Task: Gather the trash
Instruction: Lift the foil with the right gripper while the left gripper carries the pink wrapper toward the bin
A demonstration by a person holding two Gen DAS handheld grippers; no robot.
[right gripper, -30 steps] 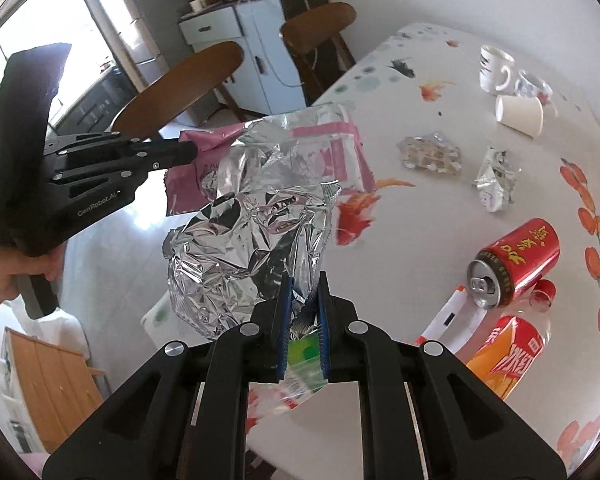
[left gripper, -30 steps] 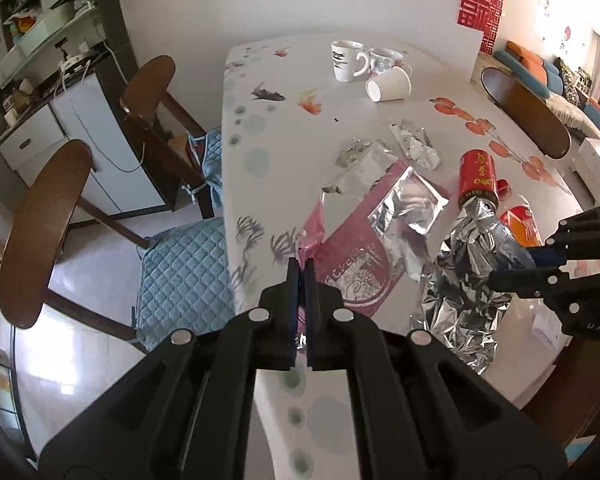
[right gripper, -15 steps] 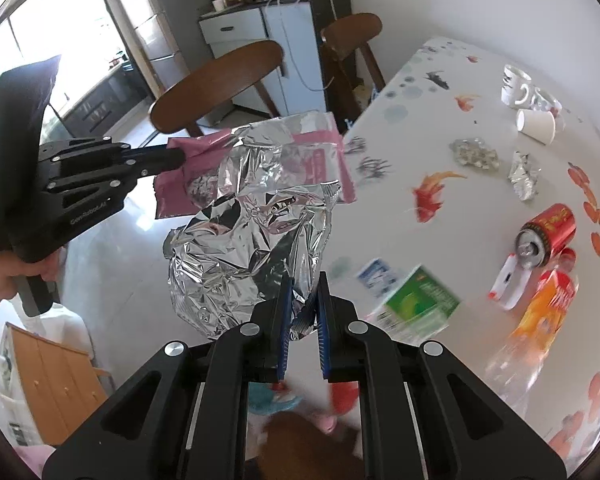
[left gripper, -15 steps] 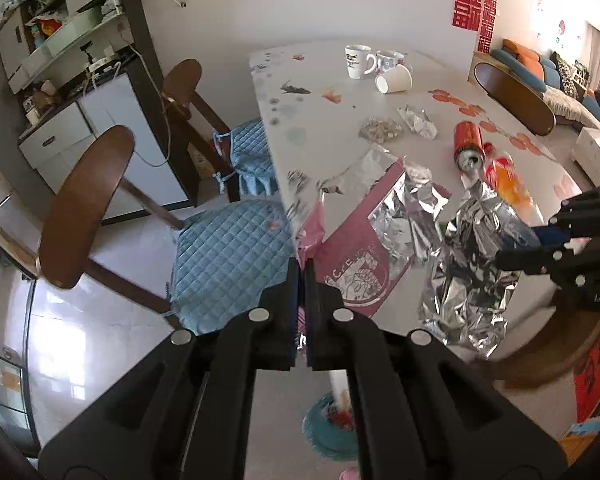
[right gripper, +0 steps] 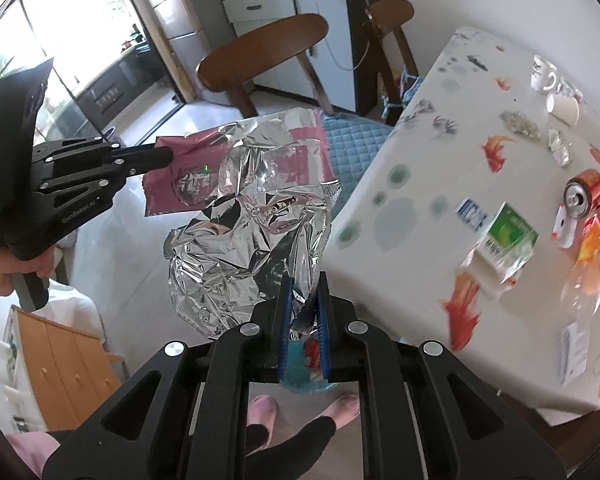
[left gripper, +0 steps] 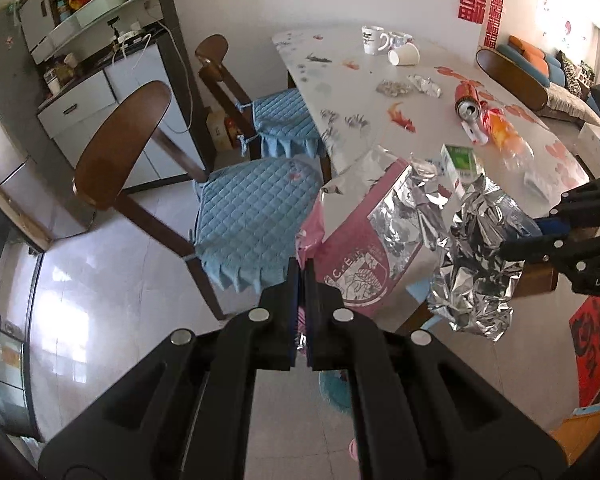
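Silver-lined pink foil bag point(left gripper: 364, 248) hangs off the table's near edge point(right gripper: 364, 200), left gripper point(left gripper: 303, 280) clenched on its pink corner, right gripper point(right gripper: 303, 300) clenched on its crinkled rim.

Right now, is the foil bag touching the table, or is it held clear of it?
Apart. In the right wrist view the foil bag hangs from the right gripper over floor, beside the table edge.
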